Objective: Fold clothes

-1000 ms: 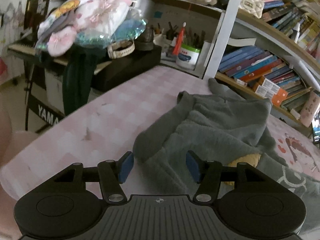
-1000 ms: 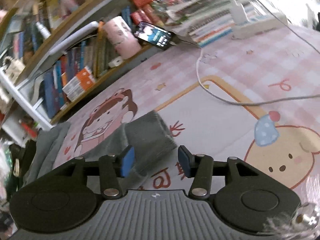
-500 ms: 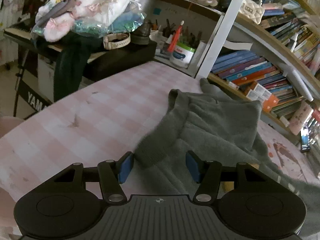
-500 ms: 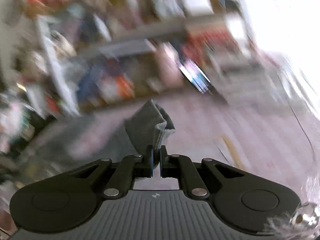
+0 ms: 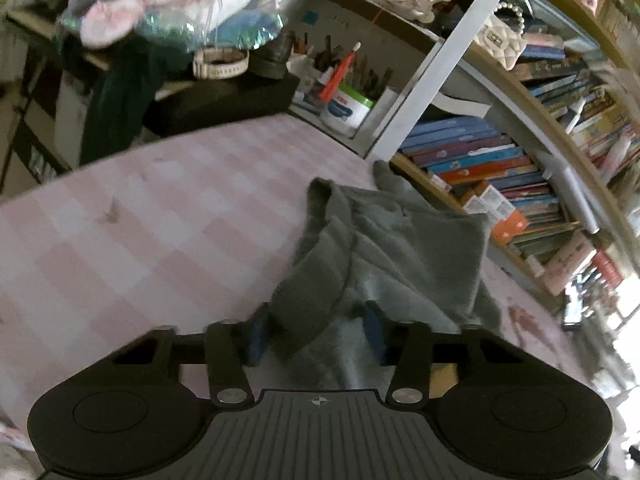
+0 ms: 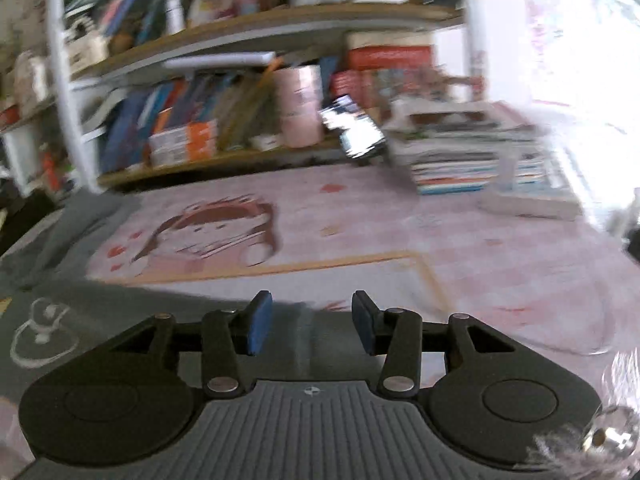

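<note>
Now that your right claw [image 6: 307, 322] has released grey sweater [image 5: 392, 248], sleeve fold done; left claw [image 5: 316, 334] spread around cuff at 12 o'clock.

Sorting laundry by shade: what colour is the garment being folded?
Grey garment, clearest in the left wrist view.

Black grippers [image 5: 316, 334] (blue pads [image 6: 260, 322], silver screws [image 6: 219, 384])

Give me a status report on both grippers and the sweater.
Left gripper open, straddling grey sweater cuff. Right gripper open, empty. Nothing blocking.
</note>
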The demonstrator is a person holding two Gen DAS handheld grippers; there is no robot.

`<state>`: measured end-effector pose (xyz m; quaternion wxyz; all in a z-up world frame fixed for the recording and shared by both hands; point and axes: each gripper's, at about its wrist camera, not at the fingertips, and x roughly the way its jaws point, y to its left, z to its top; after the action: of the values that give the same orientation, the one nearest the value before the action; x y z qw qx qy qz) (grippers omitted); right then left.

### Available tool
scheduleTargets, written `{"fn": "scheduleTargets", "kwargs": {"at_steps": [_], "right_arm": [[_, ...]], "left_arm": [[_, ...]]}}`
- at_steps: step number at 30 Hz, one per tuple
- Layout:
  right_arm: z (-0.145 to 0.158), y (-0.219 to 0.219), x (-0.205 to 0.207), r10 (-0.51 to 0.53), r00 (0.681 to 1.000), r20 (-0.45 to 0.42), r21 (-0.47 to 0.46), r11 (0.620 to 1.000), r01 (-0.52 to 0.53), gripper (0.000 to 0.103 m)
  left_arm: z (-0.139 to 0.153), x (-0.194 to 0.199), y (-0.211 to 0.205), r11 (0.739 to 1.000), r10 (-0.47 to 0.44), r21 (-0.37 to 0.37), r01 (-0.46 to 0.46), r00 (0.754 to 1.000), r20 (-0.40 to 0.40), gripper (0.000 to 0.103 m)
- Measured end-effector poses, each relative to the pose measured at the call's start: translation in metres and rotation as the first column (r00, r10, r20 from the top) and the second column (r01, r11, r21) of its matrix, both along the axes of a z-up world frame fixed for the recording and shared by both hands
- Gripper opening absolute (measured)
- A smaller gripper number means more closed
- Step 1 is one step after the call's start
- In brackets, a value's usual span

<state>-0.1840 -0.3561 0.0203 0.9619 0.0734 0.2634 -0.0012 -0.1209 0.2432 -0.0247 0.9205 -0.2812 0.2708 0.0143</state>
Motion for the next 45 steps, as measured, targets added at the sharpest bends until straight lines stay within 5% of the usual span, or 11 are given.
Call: {"fn": "scheduleTargets", "kwargs": {"at_steps": [4, 9, 12, 14, 16, 18, 25, 31, 36, 41, 45], "right_arm": [[-0.014, 0.021, 0.016, 0.075, 0.996, -0.054, 0.017, 0.997, -0.075, 0.041], [-0.022, 0.033, 0.02, 0.124, 0.989, -0.082, 0.003, 0.992, -0.125, 0.041], [-0.029, 0.034, 0.023, 0.121, 0.987, -0.105, 0.009, 0.993, -0.121, 0.041], [-0.031, 0.034, 0.023, 0.122, 0.986, -0.115, 0.005, 0.992, -0.122, 0.041], [-0.03, 0.034, 0.023, 0.125, 0.986, -0.115, -0.004, 0.992, -0.126, 0.041], [-0.027, 0.034, 0.022, 0.121, 0.987, -0.108, -0.013, 0.992, -0.123, 0.041], [-0.018, 0.045, 0.023, 0.167, 0.983, -0.077, -0.04, 0.985, -0.17, 0.037], [-0.029, 0.045, 0.025, 0.158, 0.97, -0.185, -0.134, 0.974, -0.184, 0.031], [-0.03, 0.039, 0.016, 0.147, 0.966, -0.212, -0.163, 0.969, -0.184, 0.032], [-0.017, 0.041, 0.016, 0.151, 0.981, -0.124, -0.145, 0.975, -0.169, 0.037], [-0.001, 0.051, 0.025, 0.195, 0.978, -0.068, -0.135, 0.97, -0.203, 0.043]], "left_arm": [[0.01, -0.003, 0.0, 0.999, 0.022, 0.047, -0.024, 0.999, 0.04, 0.018], [0.027, -0.017, 0.006, 0.974, 0.136, 0.172, -0.148, 0.988, 0.076, 0.017], [0.029, -0.023, 0.008, 0.96, 0.173, 0.213, -0.182, 0.983, 0.062, 0.024], [0.03, -0.026, 0.01, 0.949, 0.197, 0.24, -0.205, 0.979, 0.054, 0.044], [0.031, -0.03, 0.011, 0.937, 0.222, 0.268, -0.226, 0.974, 0.046, 0.054], [0.032, -0.033, 0.012, 0.923, 0.247, 0.295, -0.247, 0.968, 0.039, 0.054], [0.064, -0.021, -0.026, 0.918, 0.102, 0.365, -0.156, 0.981, 0.163, 0.062], [0.055, 0.004, -0.068, 0.919, -0.076, 0.395, 0.015, 0.987, 0.139, 0.062], [0.042, 0.016, -0.08, 0.914, -0.115, 0.401, 0.067, 0.989, 0.097, 0.062], [0.046, 0.023, -0.091, 0.906, -0.166, 0.407, 0.113, 0.982, 0.096, 0.063], [0.055, 0.041, -0.111, 0.88, -0.246, 0.439, 0.179, 0.964, 0.1, 0.076]]}}
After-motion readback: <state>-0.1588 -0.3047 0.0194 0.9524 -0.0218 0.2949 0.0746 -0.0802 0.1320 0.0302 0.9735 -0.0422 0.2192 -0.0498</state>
